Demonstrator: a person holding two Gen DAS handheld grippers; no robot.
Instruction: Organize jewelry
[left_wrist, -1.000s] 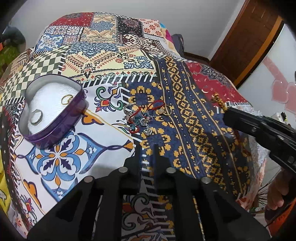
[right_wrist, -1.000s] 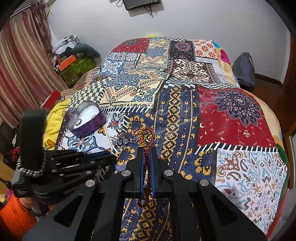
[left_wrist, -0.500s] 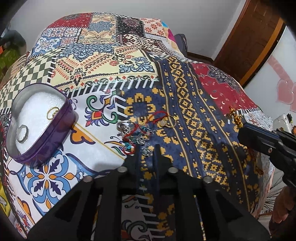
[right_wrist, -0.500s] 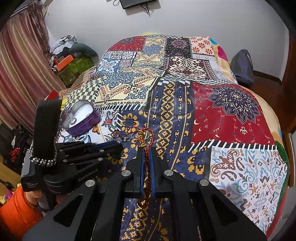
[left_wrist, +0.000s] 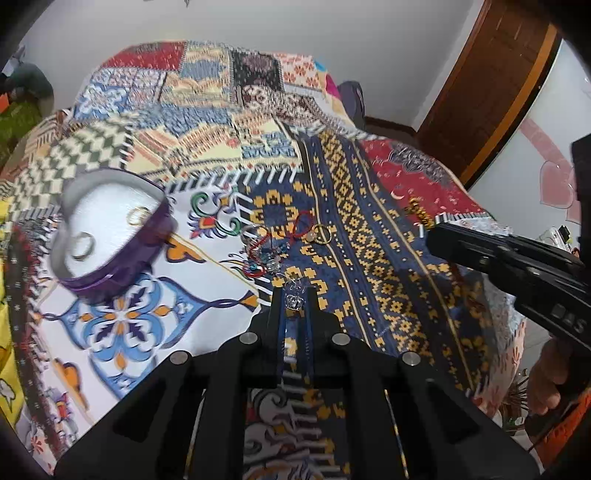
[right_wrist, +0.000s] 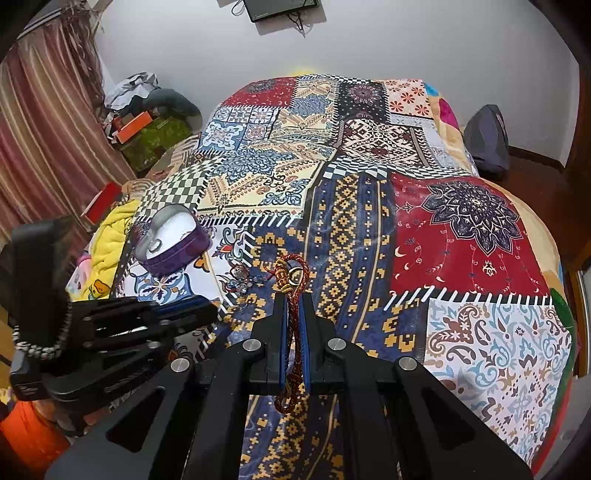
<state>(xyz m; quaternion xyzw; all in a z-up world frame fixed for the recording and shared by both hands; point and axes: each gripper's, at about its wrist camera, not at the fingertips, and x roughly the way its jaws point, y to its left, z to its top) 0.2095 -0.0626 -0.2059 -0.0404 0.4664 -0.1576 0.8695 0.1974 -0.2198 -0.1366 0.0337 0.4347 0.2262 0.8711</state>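
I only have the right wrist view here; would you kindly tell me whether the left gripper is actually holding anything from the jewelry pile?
Observer: Yes. The left wrist view shows the left gripper with its fingers shut on a small clear heart charm, just on the near side of the jewelry pile.
Operator: Thank you. I can make out one silver ring in the purple box; is there anything else inside?
Observer: There is. On the white lining of the purple box, a gold ring lies near the far wall, apart from the silver ring.
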